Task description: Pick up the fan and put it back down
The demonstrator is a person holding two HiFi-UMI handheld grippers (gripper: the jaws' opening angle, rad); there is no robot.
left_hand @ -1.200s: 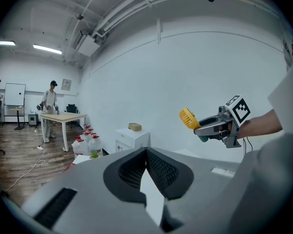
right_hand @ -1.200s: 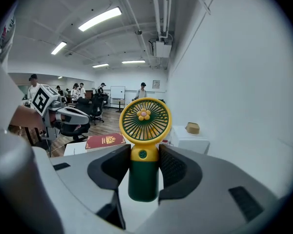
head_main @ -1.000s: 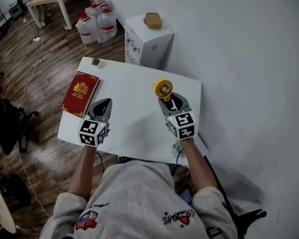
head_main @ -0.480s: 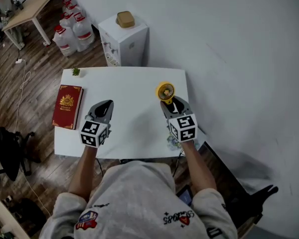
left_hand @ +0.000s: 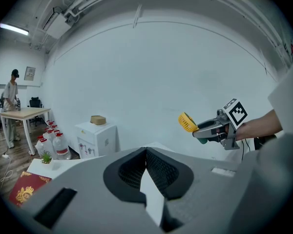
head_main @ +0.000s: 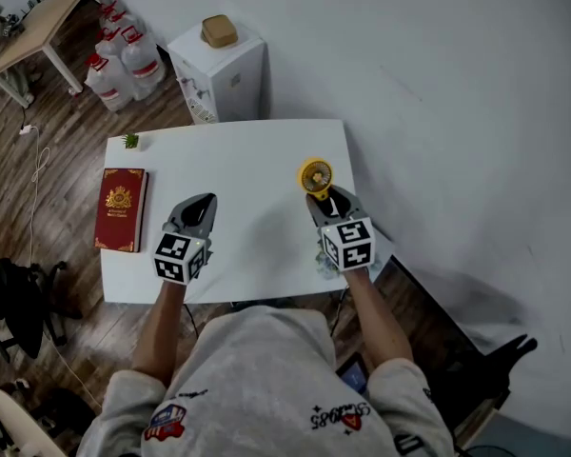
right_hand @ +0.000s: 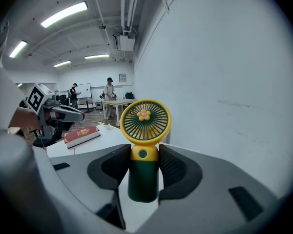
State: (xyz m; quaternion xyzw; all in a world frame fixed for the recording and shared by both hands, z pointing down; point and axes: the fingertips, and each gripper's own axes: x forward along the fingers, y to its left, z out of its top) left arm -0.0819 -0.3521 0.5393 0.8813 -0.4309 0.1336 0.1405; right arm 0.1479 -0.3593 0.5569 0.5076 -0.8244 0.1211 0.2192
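The fan (right_hand: 145,126) has a round yellow head with a green grille and a dark green handle. My right gripper (right_hand: 143,156) is shut on that handle, pads against both sides, and the head stands upright past the fingertips. In the head view the fan (head_main: 314,175) sits over the white table's (head_main: 257,155) right part, ahead of the right gripper (head_main: 324,198). The left gripper view shows the fan (left_hand: 188,122) held above the tabletop. My left gripper (head_main: 201,205) hovers over the table's front left part. Its jaws (left_hand: 146,150) are shut, with nothing between them.
A red book (head_main: 120,209) lies at the table's left edge and a small green plant (head_main: 130,141) stands at the back left corner. Behind the table stands a white cabinet (head_main: 224,74), with water bottles (head_main: 124,60) to its left. A person (left_hand: 10,99) stands at a distant wooden table.
Both grippers have moved right over the table: the left is farther from the book, the fan nearer the right edge. The right gripper still grips the fan.
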